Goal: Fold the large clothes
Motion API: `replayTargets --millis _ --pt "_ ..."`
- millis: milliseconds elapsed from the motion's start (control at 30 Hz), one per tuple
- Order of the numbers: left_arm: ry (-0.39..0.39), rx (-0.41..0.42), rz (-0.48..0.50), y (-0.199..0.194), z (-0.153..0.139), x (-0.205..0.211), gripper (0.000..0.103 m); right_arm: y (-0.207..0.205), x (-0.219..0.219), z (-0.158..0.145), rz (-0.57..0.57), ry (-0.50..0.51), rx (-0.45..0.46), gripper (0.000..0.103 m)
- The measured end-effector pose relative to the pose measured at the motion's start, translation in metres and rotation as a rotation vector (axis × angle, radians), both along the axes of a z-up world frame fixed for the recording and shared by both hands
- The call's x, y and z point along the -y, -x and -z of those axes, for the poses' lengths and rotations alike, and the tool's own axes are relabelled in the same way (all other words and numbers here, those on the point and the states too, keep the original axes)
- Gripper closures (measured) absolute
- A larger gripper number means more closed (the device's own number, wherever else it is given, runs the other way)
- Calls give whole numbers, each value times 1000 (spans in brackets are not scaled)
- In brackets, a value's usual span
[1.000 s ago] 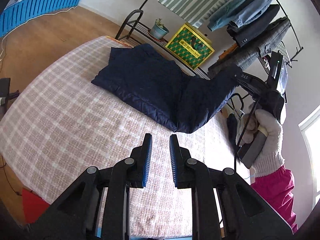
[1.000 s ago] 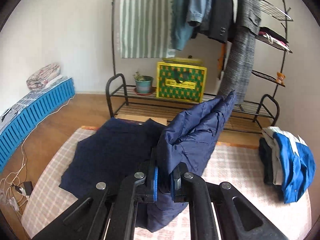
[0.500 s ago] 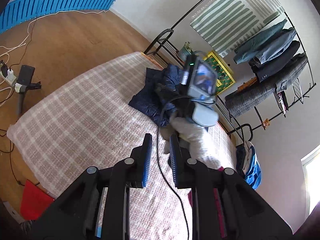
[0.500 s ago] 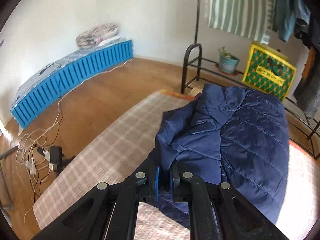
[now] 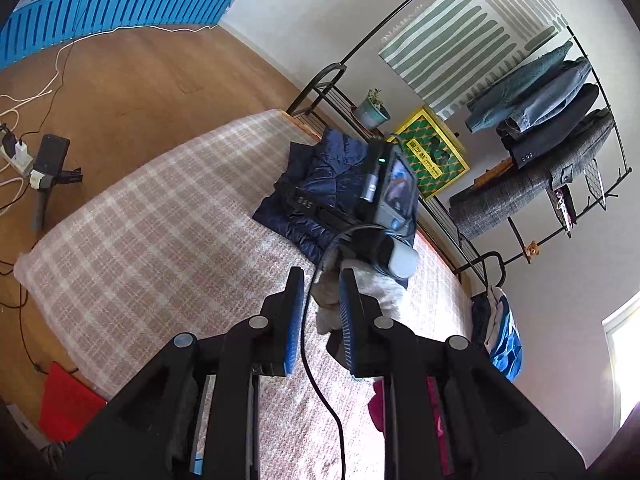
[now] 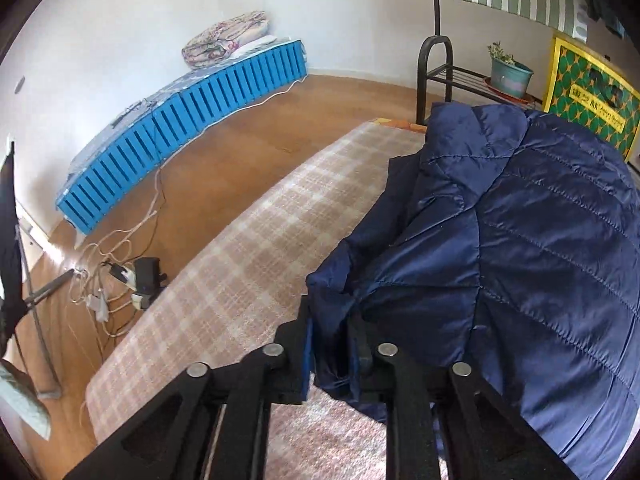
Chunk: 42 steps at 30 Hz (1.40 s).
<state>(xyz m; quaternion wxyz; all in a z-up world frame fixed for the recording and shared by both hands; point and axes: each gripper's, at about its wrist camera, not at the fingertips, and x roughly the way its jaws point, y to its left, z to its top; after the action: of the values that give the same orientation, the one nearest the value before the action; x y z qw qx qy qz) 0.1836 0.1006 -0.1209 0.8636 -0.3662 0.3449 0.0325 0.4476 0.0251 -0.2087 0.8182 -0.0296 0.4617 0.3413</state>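
Since a second ago the right gripper (image 6: 330, 344) swung down, carrying the navy quilted puffer jacket (image 6: 520, 248) sleeve onto the jacket body. Its fingers (image 6: 307, 352) are opening, with a fold of fabric between them. Jacket lies folded at the far edge of the pink-plaid bed (image 5: 160, 232), beside the black clothes rack (image 5: 480, 224). Left gripper (image 5: 320, 308) fingers slightly apart, gripping nothing.

left gripper (image 5: 320, 316): jaws narrowly apart, empty | right gripper (image 6: 332, 344): jaws opening, fabric between
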Motion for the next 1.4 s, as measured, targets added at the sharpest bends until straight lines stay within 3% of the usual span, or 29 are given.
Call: replayTargets --millis 133,233,333,433,500,567,667,733,833,1000,1167,1233,1300,1400 --pt "4 -3 -20 0 1 -5 88 21 42 -35 -10 -136 27 67" --pt "-8 1 -20 -2 -2 -5 88 26 91 -58 95 -201 55 67" --pt "-44 -1 17 -9 -8 -1 88 27 139 -64 217 -156 87 67" --pt "-28 -26 54 -22 -8 -2 87 27 182 -57 314 -88 94 66" --pt "-31 -38 97 -35 -9 -1 76 25 213 -49 373 -86 70 62" --pt "-100 -42 155 -57 -14 5 73 22 241 -43 423 -108 42 55" --pt "-220 -7 171 -99 -23 9 73 12 271 -39 478 -149 13 55" --pt "-291 -7 211 -141 -16 15 73 7 278 -39 492 -153 21 56" --pt "-357 -83 300 -201 15 22 73 -1 273 -38 475 -150 37 59" --pt "-426 -203 254 -256 79 8 73 -14 240 -32 405 -95 82 59" --pt "-342 -325 255 -263 147 -16 72 -31 212 -17 345 -28 89 59" --pt "-358 -346 269 -261 169 -21 65 -36 203 -8 319 5 73 59" --pt "-357 -327 265 -258 175 -27 54 -41 194 4 295 41 51 59" --pt "-313 -320 290 -258 173 -38 53 -46 186 19 268 119 32 59"
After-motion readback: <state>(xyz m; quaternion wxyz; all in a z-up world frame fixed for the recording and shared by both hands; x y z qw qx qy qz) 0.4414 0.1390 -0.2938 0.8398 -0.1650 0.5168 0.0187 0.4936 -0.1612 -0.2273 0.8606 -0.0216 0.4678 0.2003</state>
